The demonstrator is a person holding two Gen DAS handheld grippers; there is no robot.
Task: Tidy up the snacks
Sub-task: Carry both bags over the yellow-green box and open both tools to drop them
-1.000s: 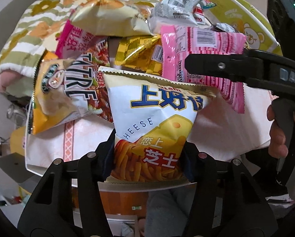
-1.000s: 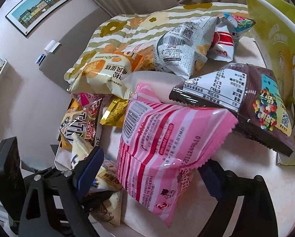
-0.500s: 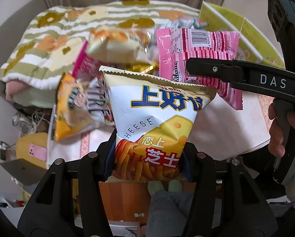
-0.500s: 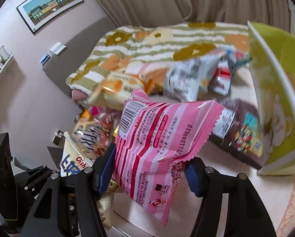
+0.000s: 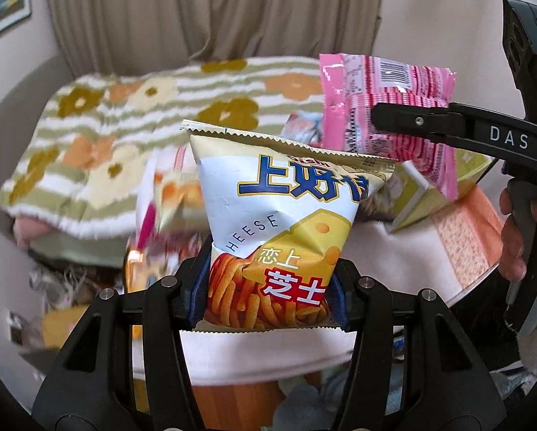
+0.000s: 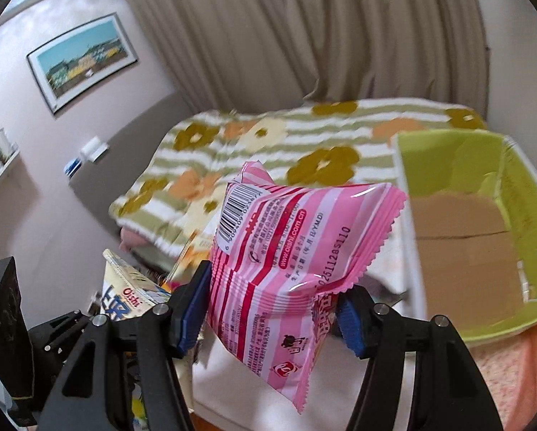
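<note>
My left gripper (image 5: pixel 270 287) is shut on a white and yellow cheese snack bag (image 5: pixel 286 222) and holds it upright above the table. My right gripper (image 6: pixel 272 301) is shut on a pink striped snack bag (image 6: pixel 290 251), also lifted. The pink bag (image 5: pixel 383 107) shows at the upper right of the left wrist view, with the right gripper's finger across it. The cheese bag's top (image 6: pixel 125 294) shows at the lower left of the right wrist view. An open green box (image 6: pixel 476 237) with a cardboard floor stands to the right of the pink bag.
Other snack bags (image 5: pixel 171 208) lie blurred on the table (image 5: pixel 394 251) behind the cheese bag. A floral striped blanket (image 5: pixel 125 136) covers furniture behind the table. A curtain and a framed picture (image 6: pixel 82 64) are on the far walls.
Both grippers have risen from the table with their bags and tilted up, so the snack pile has dropped out of view. The green box's open inside has come into the right wrist view.
</note>
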